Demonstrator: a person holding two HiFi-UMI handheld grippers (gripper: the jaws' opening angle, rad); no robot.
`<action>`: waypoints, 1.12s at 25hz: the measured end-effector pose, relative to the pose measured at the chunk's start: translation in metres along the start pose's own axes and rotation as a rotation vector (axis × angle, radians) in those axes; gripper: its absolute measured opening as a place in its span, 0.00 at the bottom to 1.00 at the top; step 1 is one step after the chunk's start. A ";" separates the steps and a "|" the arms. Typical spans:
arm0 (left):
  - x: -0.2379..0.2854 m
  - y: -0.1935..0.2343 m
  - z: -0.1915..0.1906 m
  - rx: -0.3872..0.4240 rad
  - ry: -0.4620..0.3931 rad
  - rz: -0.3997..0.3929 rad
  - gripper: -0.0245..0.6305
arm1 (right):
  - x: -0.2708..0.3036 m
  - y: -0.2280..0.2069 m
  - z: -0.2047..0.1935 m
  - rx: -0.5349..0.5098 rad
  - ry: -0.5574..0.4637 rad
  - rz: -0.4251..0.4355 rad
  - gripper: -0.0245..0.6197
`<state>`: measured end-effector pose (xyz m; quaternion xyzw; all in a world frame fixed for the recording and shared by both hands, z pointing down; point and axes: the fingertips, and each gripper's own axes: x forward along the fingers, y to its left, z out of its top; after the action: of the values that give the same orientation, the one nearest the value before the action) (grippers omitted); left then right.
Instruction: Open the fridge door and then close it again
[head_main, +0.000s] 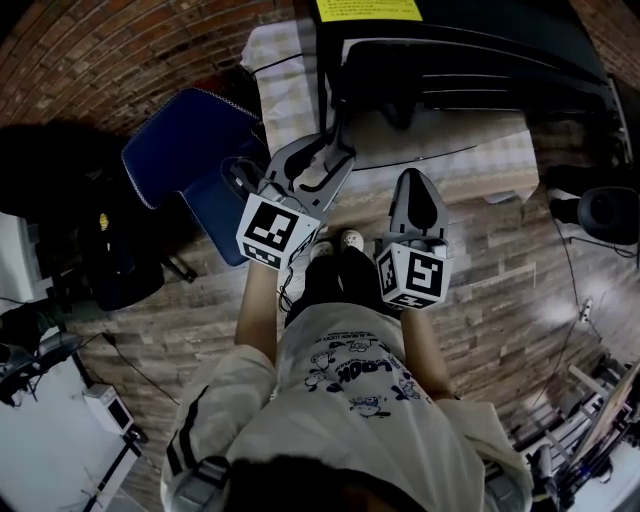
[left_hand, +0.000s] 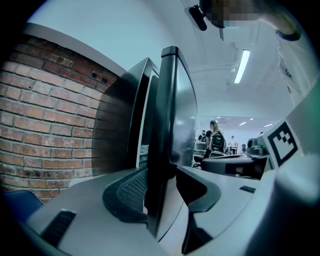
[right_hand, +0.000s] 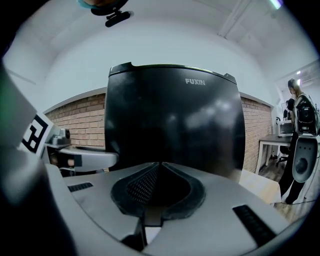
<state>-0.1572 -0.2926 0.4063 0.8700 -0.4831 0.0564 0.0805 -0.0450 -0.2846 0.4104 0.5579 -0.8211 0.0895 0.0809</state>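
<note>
White letters reading FUXIN (right_hand: 195, 81) run along the top of the black fridge door (right_hand: 175, 125), straight ahead of me. A yellow label (head_main: 368, 9) on the fridge's top is too small to read. My left claw (left_hand: 161, 175) is clamped on the door's side edge. My right claw (right_hand: 159, 167), jaws together and empty, hovers just in front of the door. The fridge's inside is hidden.

Fridge door (right_hand: 175, 130) brand: I read "FUXIN" in pale letters near its top edge.
Yellow sticker (head_main: 368, 9): print too small for me to read.
Shirt (head_main: 345, 385) print: I read "LOOK".
</note>
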 end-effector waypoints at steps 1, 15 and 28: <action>-0.003 -0.007 0.000 -0.002 -0.008 -0.003 0.32 | -0.001 -0.001 0.000 0.001 -0.003 -0.005 0.09; -0.029 -0.053 -0.009 0.033 -0.020 0.002 0.29 | -0.049 -0.012 -0.008 0.018 -0.028 -0.085 0.09; -0.044 -0.095 -0.014 0.044 -0.014 -0.036 0.26 | -0.085 -0.025 -0.010 0.052 -0.075 -0.168 0.09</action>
<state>-0.0997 -0.2036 0.4038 0.8805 -0.4666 0.0593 0.0590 0.0099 -0.2144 0.4013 0.6297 -0.7712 0.0827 0.0431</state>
